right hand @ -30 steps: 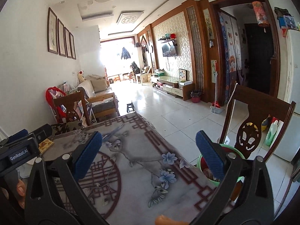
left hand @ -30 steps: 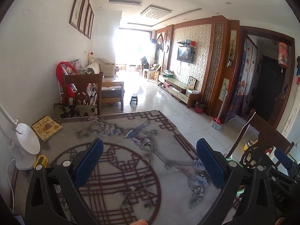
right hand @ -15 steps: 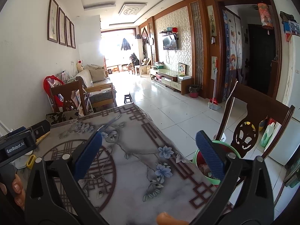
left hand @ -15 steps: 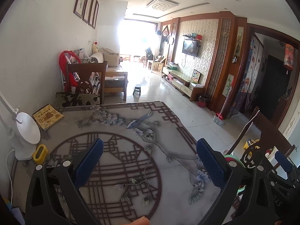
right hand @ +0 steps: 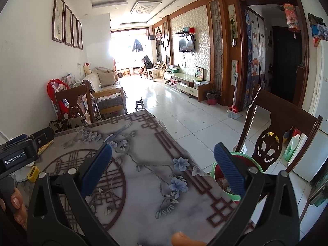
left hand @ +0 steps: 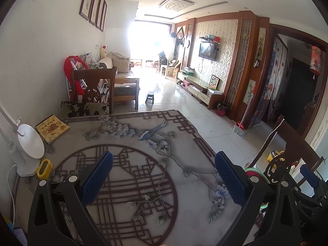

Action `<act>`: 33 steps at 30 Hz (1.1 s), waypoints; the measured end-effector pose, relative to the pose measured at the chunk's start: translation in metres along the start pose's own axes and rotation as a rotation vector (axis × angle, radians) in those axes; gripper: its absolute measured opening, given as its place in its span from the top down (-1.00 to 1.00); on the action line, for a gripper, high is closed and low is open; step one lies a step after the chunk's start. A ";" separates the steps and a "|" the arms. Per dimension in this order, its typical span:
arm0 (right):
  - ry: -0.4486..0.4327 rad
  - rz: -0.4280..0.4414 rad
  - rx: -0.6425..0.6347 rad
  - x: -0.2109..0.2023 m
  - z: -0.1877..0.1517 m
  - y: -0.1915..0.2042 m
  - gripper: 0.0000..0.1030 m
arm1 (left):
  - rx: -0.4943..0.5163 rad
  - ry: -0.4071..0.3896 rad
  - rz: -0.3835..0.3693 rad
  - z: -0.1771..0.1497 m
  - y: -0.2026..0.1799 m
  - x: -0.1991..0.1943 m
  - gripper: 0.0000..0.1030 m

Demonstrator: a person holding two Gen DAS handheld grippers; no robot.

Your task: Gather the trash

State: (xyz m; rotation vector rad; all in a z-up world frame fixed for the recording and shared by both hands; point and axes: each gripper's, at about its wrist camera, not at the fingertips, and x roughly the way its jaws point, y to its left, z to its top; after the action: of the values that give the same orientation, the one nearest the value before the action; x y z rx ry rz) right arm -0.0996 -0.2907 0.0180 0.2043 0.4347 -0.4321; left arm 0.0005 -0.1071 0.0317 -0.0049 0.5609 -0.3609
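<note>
A green trash bin (right hand: 217,166) with a red liner stands on the floor at the table's right edge, part hidden behind my right gripper's pad; its rim also shows in the left wrist view (left hand: 253,171). My left gripper (left hand: 164,176) is open and empty above the patterned tablecloth (left hand: 143,143). My right gripper (right hand: 163,174) is open and empty above the table's right side (right hand: 143,153). No loose trash shows on the table.
A white desk lamp (left hand: 28,149), a yellow tape holder (left hand: 44,169) and a yellow book (left hand: 52,128) sit at the table's left. Wooden chairs stand at the far end (left hand: 93,88) and on the right (right hand: 276,135). Tiled floor lies to the right.
Both grippers have tilted down and drawn back a little, so more of the table shows. Both stay open and empty.
</note>
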 end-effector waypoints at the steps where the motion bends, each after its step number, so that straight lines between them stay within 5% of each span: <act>1: 0.001 0.000 0.000 0.000 0.000 0.000 -0.91 | 0.001 0.001 0.001 -0.001 0.000 0.001 -0.85; 33: 0.051 0.034 -0.042 0.012 -0.002 0.003 -0.91 | 0.004 0.009 0.006 -0.006 0.006 0.006 -0.85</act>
State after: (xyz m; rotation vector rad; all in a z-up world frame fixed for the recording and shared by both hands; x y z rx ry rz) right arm -0.0895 -0.2921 0.0116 0.1821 0.4887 -0.3846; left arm 0.0044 -0.1029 0.0231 0.0024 0.5689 -0.3562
